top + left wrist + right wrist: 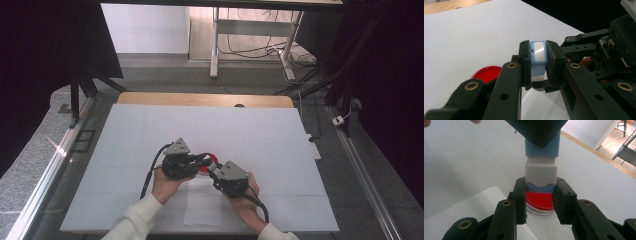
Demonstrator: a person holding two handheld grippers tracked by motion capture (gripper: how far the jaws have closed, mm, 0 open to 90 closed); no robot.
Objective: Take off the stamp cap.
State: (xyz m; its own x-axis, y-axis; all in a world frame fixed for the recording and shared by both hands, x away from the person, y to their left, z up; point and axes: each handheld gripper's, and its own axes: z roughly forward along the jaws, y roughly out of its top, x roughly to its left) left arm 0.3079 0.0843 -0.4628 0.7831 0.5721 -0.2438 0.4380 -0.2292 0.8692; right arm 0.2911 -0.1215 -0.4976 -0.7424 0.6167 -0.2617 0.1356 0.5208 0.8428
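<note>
Both claws hold one small stamp-like block between them: the left gripper (537,65) is clamped on its light-blue upper body (538,58), and the right gripper (540,200) is closed on its lower end, just under the white collar (540,173). Directly below the right gripper's jaws sits a round red pad (540,201) in a clear dish; whether the block's base touches it is hard to judge, as the jaws hide the joint. Beneath and nearer the person lies a sheet of white paper (202,210); beyond the claws the white table cover (150,125) stretches away. As I read it, the block has been picked up and brought to the pad, while any stamping on the paper is still to come.
</note>
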